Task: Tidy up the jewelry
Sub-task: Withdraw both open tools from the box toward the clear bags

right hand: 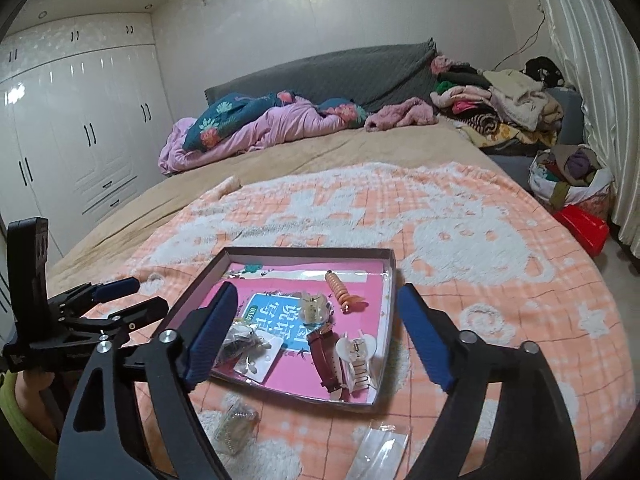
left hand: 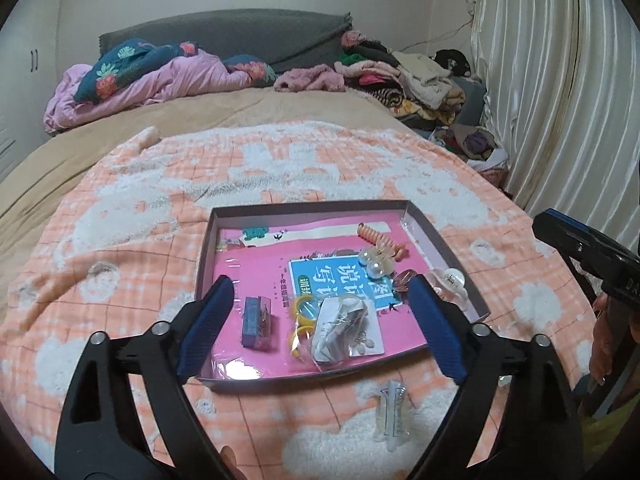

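The right gripper [right hand: 316, 332] hangs above a shallow box [right hand: 280, 254] on an orange-and-white blanket [right hand: 480, 248], its blue-padded jaws spread wide with nothing between the pads. Inside the box, on a pink booklet [right hand: 280, 376], lie an orange spiral hair tie [right hand: 340, 286], a dark red watch [right hand: 326, 354], a white hair claw [right hand: 358, 356] and a clear bag of small pieces [right hand: 240, 340]. The left gripper [right hand: 132, 296] shows at the left edge with its jaws apart, and two clear clips [right hand: 236, 424] [right hand: 380, 448] lie on the blanket in front of the box.
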A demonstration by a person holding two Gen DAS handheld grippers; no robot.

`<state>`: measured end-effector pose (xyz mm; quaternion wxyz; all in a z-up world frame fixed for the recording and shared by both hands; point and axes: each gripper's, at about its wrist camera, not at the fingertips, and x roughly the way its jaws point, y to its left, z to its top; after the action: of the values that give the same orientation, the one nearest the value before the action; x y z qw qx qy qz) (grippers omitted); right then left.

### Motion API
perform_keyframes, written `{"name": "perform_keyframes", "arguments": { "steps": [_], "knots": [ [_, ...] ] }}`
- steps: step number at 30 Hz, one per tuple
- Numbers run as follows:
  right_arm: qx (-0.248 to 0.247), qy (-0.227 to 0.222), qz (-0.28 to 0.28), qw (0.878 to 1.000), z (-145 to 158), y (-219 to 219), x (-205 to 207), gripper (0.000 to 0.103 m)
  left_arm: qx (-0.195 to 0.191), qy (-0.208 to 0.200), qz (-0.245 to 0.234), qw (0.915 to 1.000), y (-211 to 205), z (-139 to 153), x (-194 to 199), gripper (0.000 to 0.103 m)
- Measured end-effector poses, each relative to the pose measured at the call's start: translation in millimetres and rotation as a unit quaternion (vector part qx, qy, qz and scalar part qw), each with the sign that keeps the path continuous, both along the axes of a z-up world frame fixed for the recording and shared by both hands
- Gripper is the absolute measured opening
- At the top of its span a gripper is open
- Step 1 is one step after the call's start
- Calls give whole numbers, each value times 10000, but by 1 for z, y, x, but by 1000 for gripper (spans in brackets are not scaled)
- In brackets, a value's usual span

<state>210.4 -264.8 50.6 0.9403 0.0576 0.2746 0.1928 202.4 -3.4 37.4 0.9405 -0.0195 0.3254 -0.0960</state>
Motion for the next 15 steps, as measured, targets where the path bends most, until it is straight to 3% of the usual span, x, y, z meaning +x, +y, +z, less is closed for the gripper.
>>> {"name": "perform_keyframes", "arguments": {
  "steps": [5, 15],
  "knots": [
    [36, -24, -66, 10000, 2, -7, -13, 86, -17, -87, 30, 10000, 0, 7, -11, 91],
    [-198, 17, -38, 9998, -4, -8, -35, 87, 108, -92, 12, 9999, -3, 5, -33, 93]
  ]
}}
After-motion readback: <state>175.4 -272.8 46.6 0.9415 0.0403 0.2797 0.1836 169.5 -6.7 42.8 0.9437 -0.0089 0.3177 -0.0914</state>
